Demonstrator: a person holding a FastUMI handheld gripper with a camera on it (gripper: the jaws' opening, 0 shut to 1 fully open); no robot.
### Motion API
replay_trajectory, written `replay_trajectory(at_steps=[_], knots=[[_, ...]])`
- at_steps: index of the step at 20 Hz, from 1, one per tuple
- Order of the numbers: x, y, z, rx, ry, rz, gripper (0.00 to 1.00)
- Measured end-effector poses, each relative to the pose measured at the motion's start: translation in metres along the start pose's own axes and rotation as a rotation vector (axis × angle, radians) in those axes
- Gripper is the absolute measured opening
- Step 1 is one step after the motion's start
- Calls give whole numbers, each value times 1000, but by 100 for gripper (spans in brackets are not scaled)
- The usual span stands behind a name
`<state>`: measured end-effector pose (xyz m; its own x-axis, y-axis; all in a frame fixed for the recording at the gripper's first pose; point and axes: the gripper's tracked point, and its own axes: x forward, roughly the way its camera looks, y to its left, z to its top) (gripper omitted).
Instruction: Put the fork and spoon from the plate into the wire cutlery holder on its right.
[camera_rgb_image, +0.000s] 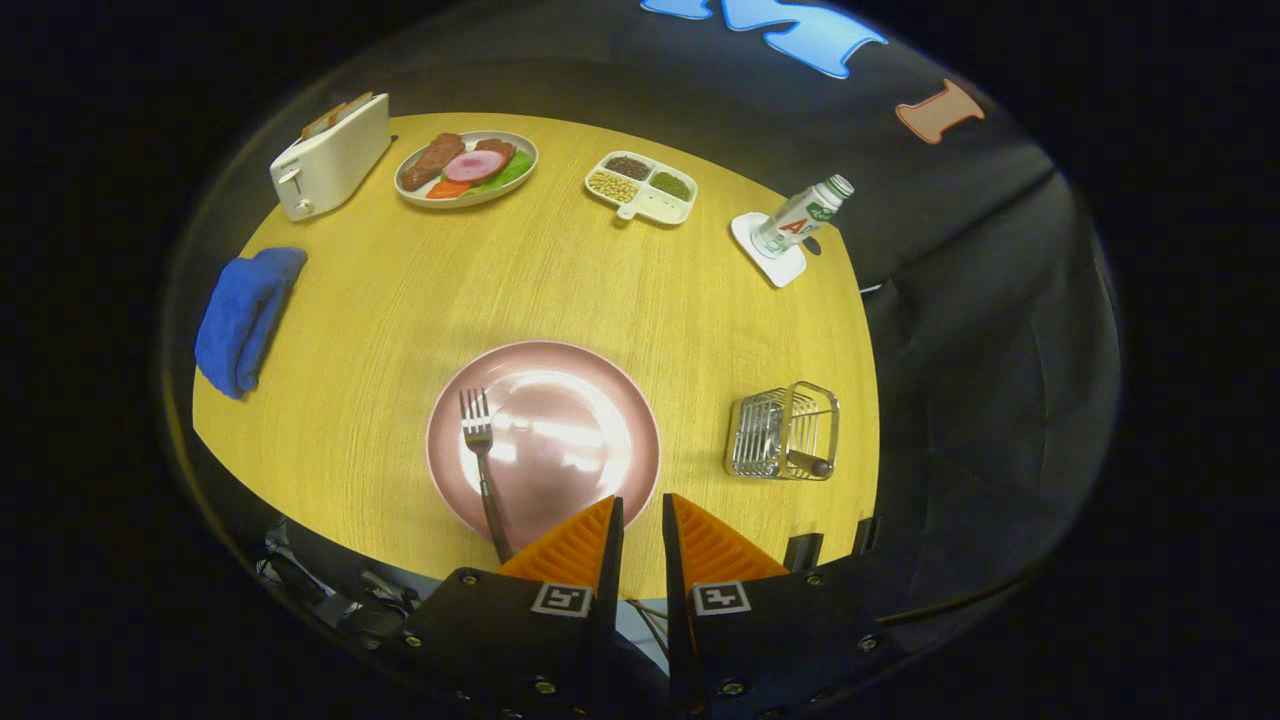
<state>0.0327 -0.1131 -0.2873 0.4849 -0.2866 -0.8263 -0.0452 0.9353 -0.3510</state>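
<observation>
On the round yellow table (400, 300), a pink plate (560, 430) sits just ahead of the fingers, fork (480, 450) lying on its left side. The wire cutlery holder (785, 432) stands to its right, something dark inside, can't tell what. The gripper (642, 525) hangs above the plate's near rim, orange fingers (575, 545) nearly together, holding nothing.

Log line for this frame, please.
hand-held gripper: nearly closed, empty | fork: on plate | wire cutlery holder: right of plate | spoon: unseen

Fork (480, 455) on pink plate (590, 400) just beyond nearly closed, empty gripper (641, 520) jaws.
</observation>
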Motion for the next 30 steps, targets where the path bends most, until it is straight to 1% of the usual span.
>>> replay_trajectory(at_steps=[9, 17, 22, 26, 30], knots=[[22, 55, -15, -65, 48, 78, 23], [53, 101, -34, -89, 107, 175, 23], [66, 114, -45, -92, 144, 210, 23], [79, 111, -45, -95, 155, 223, 23], [88, 110, -47, -86, 176, 217, 23]])
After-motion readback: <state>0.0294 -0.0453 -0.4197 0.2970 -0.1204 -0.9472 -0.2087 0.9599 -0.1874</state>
